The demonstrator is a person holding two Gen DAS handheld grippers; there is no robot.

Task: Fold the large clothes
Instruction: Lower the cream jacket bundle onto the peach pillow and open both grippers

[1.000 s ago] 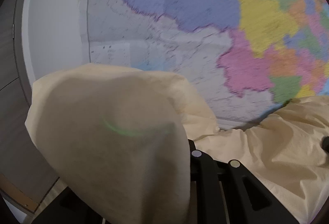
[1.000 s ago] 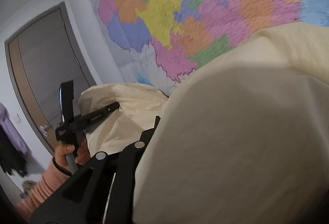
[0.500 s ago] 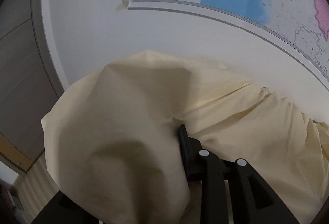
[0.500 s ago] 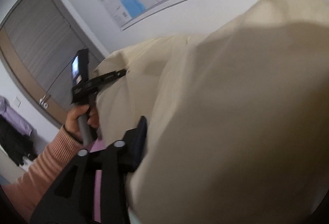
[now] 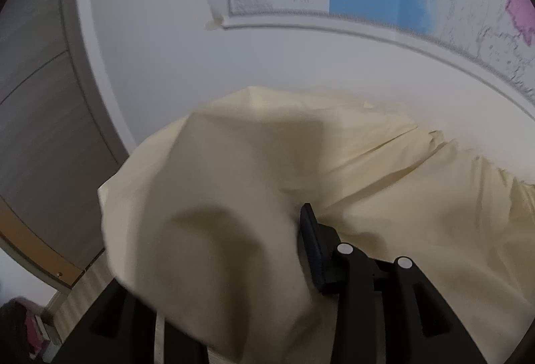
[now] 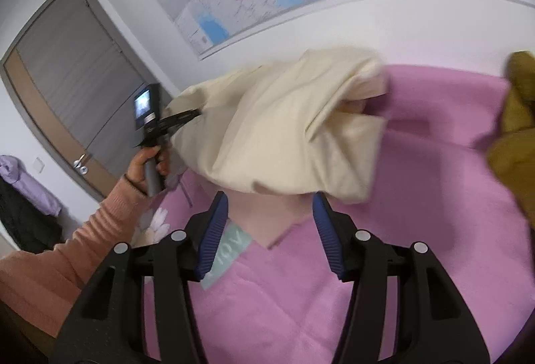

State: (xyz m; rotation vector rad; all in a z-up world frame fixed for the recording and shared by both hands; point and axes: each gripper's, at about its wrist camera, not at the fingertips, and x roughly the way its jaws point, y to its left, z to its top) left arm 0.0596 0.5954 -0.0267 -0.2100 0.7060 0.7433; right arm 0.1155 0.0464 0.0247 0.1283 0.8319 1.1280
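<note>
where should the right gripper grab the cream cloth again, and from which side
Judging from the right wrist view, take the cream cloth at its loose folded corner on the right, hanging just above the pink bedspread. Bring the open right gripper in from the right: the left gripper already pinches the opposite end.

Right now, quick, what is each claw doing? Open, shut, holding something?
Left claw: shut on the cream cloth.
Right claw: open, holding nothing; the cloth hangs just ahead of it.
</note>
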